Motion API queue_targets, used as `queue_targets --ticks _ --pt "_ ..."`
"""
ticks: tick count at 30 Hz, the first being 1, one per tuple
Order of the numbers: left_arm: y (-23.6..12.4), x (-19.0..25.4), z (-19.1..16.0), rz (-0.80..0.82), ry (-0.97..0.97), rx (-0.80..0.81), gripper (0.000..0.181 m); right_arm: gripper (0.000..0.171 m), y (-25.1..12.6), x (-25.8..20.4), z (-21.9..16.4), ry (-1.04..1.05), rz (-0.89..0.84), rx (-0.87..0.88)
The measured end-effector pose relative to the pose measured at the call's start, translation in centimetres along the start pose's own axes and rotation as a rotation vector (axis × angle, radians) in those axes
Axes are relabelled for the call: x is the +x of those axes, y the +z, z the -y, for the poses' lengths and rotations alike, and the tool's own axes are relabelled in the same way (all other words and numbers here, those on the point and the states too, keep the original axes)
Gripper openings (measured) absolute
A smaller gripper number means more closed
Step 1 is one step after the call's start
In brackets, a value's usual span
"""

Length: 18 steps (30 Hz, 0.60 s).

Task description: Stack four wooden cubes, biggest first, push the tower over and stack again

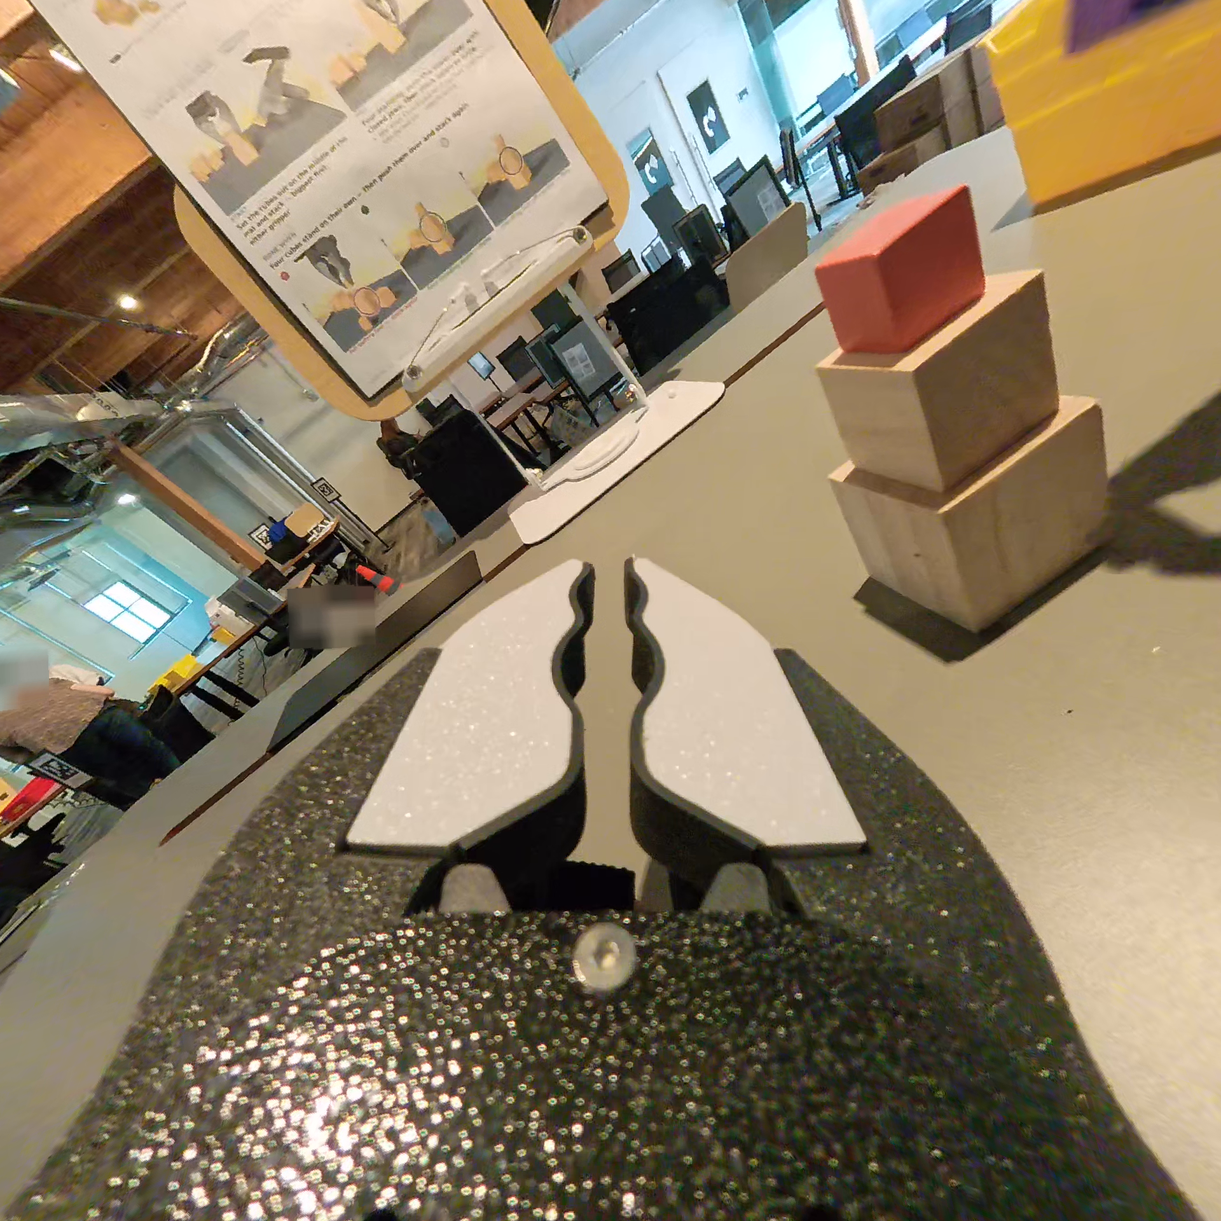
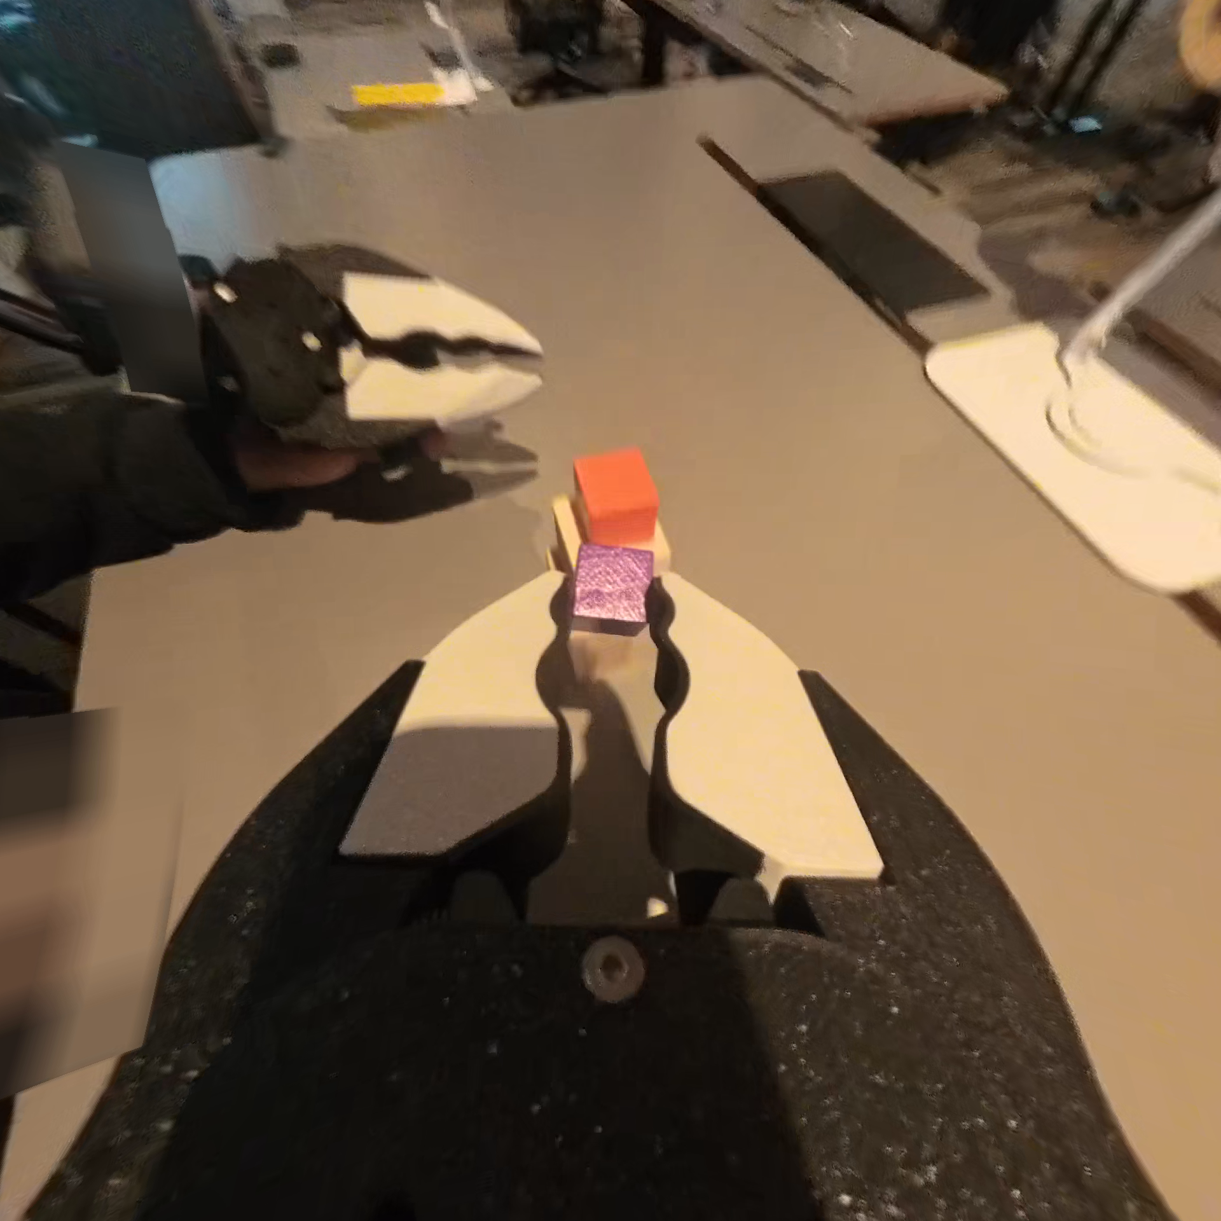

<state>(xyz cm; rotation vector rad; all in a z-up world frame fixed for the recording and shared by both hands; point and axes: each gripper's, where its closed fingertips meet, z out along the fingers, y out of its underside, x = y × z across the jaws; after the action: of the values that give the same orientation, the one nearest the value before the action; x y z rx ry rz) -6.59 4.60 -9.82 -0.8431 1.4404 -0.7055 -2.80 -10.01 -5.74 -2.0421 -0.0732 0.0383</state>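
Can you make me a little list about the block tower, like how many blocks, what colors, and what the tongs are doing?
blocks stacked: three
bottom: biggest plain wooden cube
middle: smaller plain wooden cube
top: red cube
fourth block: purple cube, not on the tower yet
right tongs: gripping the purple cube, above and near the tower
left tongs: nearly closed, empty, off to the side of the tower
surface: grey table

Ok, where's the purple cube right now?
In the right wrist view, the purple cube is pinched at the tips of the right gripper, held above the table just short of the red cube topping the three-cube stack.
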Motion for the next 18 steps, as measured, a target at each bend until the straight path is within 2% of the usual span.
queue_targets --ticks 4,10,18 --pt "-0.1 -0.2 0.1 0.001 -0.018 0.006 0.008 0.022 2.0 -0.4 3.2 -0.141 0.098 -0.031" --pt "-0.2 -0.5 0.2 0.004 -0.045 0.020 0.007 0.022 4.8 -0.4 2.6 -0.260 0.156 -0.176" --pt "-0.1 -0.5 0.0 -0.004 -0.050 0.008 0.008 0.022 5.1 0.1 2.1 -0.226 0.191 -0.222"
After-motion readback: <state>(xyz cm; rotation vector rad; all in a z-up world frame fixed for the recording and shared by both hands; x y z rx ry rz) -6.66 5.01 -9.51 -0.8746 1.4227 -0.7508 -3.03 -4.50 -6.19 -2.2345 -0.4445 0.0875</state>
